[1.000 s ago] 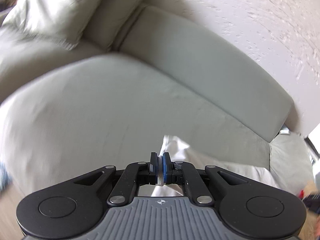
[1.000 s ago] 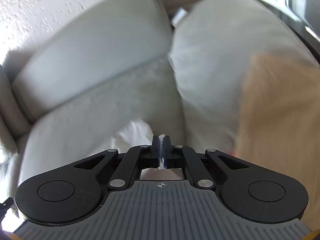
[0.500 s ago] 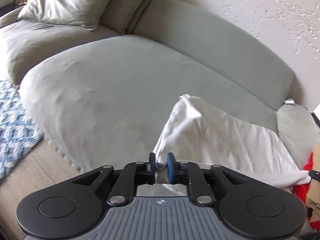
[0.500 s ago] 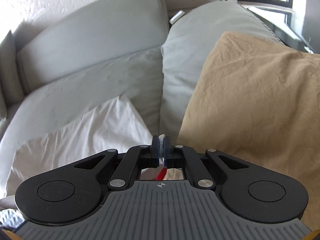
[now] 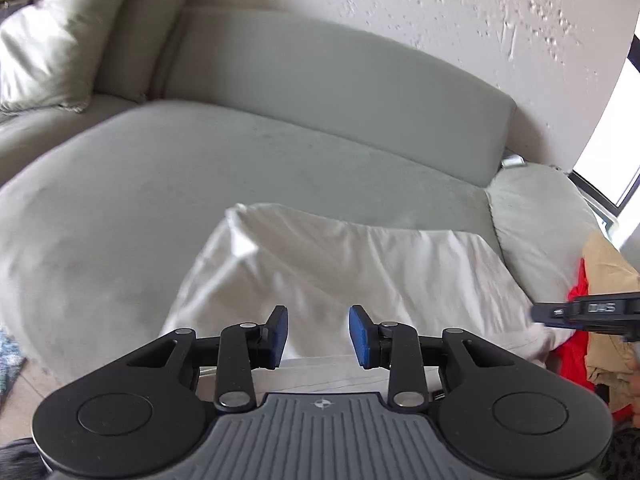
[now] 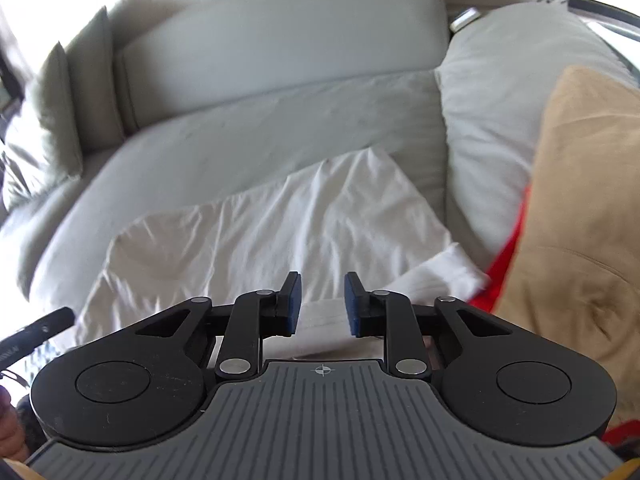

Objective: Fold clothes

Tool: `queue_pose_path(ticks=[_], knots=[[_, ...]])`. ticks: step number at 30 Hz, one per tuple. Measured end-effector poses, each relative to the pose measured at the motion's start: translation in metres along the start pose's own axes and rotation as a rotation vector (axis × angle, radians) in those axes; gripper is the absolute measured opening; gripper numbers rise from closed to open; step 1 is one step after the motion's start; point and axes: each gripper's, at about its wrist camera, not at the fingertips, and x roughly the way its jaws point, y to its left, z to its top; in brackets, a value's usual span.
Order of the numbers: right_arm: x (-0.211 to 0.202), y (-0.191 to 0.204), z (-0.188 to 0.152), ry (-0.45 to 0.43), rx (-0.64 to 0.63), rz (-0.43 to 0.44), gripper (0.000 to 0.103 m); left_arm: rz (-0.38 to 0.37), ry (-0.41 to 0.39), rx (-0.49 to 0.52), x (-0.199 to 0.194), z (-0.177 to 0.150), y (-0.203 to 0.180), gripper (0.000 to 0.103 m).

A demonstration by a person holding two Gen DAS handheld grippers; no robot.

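Setting: pale grey-green fabric sofa (image 5: 248, 168) against a rough white plaster wall (image 5: 460, 20) is serving as the folding surface; there is no table.
Left gripper: the black two-finger left gripper (image 5: 318, 334) is hovering over the near edge of the cloth with its blue pads (image 5: 276, 330) standing apart and nothing between them.
Right gripper: the black two-finger right gripper (image 6: 320, 304) is likewise hanging above the near hem, blue pads (image 6: 294, 300) spread, gripping nothing.
Garment: the creased white cotton garment (image 5: 340, 264) is lying spread across the sofa seat, reaching from just under both grippers back toward the seat's middle; one near corner (image 6: 444, 272) is bunching against the pile on the right.
Pile: a tan cloth (image 6: 588, 216) is sitting on a red cloth (image 6: 508, 252), touching the white garment's right edge, beside a grey cushion (image 6: 504, 100).
Step in hand: judging by the flat lie, the garment is laid out and waiting for its first fold.
Doing it well: I would be smoothing the wrinkles first, then pinching both near corners level and carrying them together, so the edges meet squarely.
Watch for: the bunched right corner is likely dragging the red cloth along if gripped carelessly.
Far end: grey throw pillows (image 5: 44, 36) are resting well apart at the left.
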Motion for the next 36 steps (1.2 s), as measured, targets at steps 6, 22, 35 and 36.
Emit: queue_pose_path(ticks=[6,22,35,36], knots=[[0.053,-0.012,0.029,0.133,-0.013,-0.126,0.025,0.005,0.076,0.125,0.045,0.012,-0.028,0.033],[0.013,-0.031,-0.013,0.511,-0.234,-0.033,0.028,-0.239,0.389,0.349,0.011,-0.049,-0.034,0.025],[0.031,-0.013,0.022,0.284,0.038,0.092,0.031,-0.045,0.199,0.121,0.043,0.007,-0.037,0.036],[0.04,-0.003,0.018,0.288,0.03,0.089,0.031,-0.031,0.209,0.133,0.051,0.009,-0.038,0.036]])
